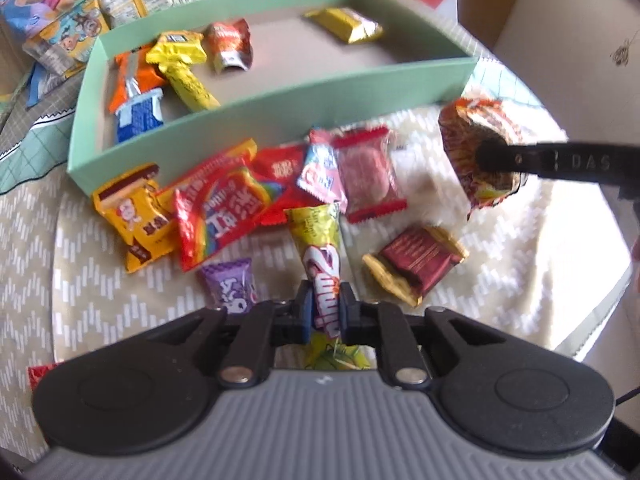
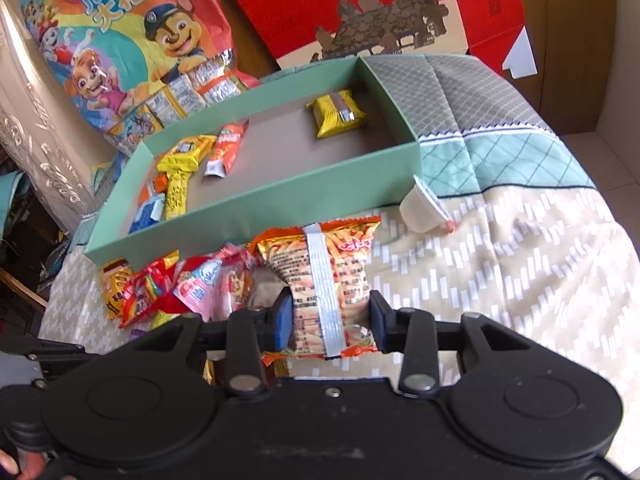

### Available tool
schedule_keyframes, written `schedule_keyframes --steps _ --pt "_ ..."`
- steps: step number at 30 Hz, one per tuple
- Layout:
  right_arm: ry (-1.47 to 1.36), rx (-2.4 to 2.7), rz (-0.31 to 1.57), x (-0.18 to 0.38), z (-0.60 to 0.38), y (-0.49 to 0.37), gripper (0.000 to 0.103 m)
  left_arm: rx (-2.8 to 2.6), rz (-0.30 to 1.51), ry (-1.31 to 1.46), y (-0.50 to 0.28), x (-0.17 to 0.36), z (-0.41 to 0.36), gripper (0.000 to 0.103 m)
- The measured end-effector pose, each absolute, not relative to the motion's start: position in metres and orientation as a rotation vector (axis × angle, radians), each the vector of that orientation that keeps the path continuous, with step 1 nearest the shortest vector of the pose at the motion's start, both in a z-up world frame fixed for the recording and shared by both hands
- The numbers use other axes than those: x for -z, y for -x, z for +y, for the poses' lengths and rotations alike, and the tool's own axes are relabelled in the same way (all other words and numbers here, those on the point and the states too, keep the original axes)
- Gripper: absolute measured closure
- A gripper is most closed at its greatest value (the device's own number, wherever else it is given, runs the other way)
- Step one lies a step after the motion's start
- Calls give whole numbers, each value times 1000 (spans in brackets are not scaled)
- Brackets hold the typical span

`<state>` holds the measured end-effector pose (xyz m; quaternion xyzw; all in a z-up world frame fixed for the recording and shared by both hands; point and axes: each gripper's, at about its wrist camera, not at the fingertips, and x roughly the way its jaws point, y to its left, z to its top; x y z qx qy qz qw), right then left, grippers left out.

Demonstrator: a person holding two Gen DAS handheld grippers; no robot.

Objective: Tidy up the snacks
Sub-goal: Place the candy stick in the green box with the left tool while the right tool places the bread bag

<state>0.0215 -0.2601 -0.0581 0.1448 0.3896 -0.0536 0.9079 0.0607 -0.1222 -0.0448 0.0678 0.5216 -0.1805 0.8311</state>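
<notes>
Snacks: two are in grip, rest split between the green box (image 2: 280, 196) and the patterned cloth (image 2: 520, 280) in front of it.

L gripper (image 1: 323, 312) is clenched tight on the yellow-green candy stick (image 1: 318, 248). Pads pinch it near its lower end. Stick's long axis runs along the gripper's pointing line, far end aimed at the box's near wall, tail sticking back under the fingers.

R gripper (image 2: 330, 320) is closed partway on an orange chip bag (image 2: 320, 276), pads pressing both sides and the bag pinched in at the waist. Bag's long axis also runs away from the gripper toward the box; back seam faces up, centred between fingers. From the left wrist view the same bag hangs off the cloth, held at right, finger across it.

Loose on cloth by the box's near wall: yellow packet (image 1: 132, 220), rainbow candy bag (image 1: 224, 216), pink cookie pack (image 1: 370, 172), purple candy (image 1: 232, 284), dark red wafer (image 1: 416, 264). White jelly cup (image 2: 424, 208) lies tipped by the box's right corner.

In box: yellow stick pack (image 2: 176, 180), orange tube (image 2: 226, 146), blue-white bar (image 1: 138, 118) at left end, gold packet (image 2: 334, 114) at right end, middle bare.

Behind box: cartoon gift bag (image 2: 128, 40), red carton (image 2: 360, 8).
</notes>
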Motion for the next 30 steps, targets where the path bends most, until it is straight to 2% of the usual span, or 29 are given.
schedule_keyframes --steps 9,16,23,30 --pt "-315 77 781 41 -262 -22 66 417 1027 -42 -67 0 -111 91" --pt "-308 73 726 6 -275 -56 66 389 964 -36 -116 -17 -133 91" --pt "-285 69 743 -14 -294 -126 66 362 929 -10 -190 -17 -174 90" --pt "-286 73 803 1 -316 -173 66 350 960 35 -236 3 -196 90"
